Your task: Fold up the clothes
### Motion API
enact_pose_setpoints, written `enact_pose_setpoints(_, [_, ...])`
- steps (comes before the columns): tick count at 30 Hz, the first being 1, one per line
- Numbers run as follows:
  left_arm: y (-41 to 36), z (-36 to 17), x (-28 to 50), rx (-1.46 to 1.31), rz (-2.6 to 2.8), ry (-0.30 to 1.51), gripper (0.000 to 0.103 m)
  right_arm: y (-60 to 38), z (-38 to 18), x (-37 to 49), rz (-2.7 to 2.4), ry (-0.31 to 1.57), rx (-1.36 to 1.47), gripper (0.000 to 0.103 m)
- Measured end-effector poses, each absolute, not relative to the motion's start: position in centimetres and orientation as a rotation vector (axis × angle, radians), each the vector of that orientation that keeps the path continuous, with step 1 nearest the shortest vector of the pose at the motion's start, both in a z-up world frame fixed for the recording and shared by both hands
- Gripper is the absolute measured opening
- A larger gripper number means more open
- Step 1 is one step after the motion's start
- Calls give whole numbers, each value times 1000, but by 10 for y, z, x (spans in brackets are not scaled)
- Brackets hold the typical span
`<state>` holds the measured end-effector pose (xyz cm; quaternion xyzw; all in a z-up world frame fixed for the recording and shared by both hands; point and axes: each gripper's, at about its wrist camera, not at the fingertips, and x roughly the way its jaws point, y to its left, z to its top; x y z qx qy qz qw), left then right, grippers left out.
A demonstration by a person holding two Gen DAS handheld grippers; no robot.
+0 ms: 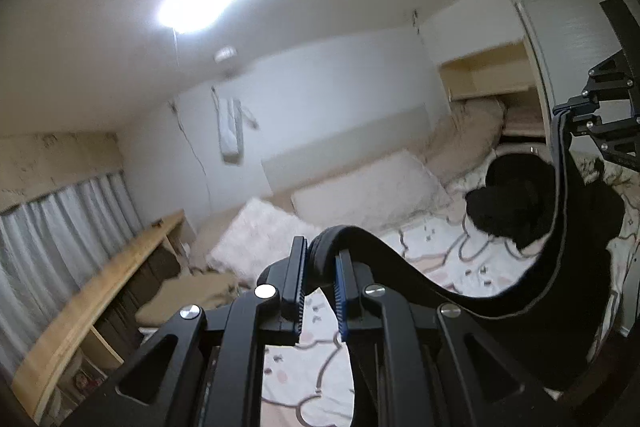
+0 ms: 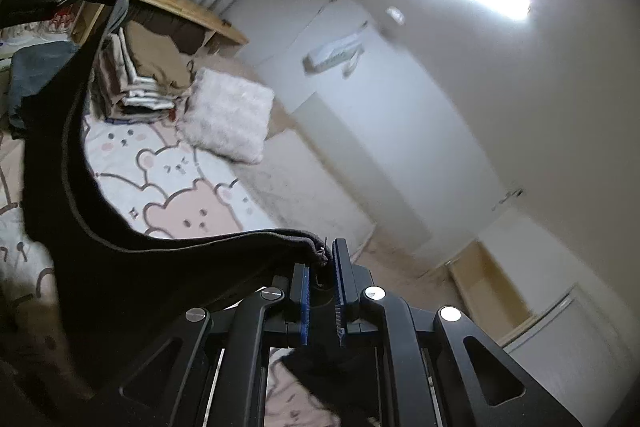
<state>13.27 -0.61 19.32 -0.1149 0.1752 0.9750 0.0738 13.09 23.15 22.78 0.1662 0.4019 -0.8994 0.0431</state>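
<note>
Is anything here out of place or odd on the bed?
One thing: a second black garment lies crumpled in a heap on the bear-print sheet, not folded. The black garment being held hangs between both tools without twisting, and the folded pile looks tidy.

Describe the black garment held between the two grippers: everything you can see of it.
The black garment is a dark, soft-looking fabric with a thick stitched band along its upper edge. It hangs in the air above the bear-print bedsheet, its top edge sagging in a curve between the two grips. The left gripper is shut on a rolled end of the band, and the right gripper is shut on the other end, where the edge looks slightly frayed. The rest drapes down loosely; what kind of garment it is cannot be told.
</note>
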Motion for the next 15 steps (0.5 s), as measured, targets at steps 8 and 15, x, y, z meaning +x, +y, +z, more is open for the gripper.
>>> enact_pose_setpoints(8, [17,31,-51,-1013,2729,440,13,233,96,-15,-2600,1021,1021,10])
enact_pose_setpoints(15, [25,-113,-181,-1286,2622,465,13,232,-80,-167,-2506,807,1431,10])
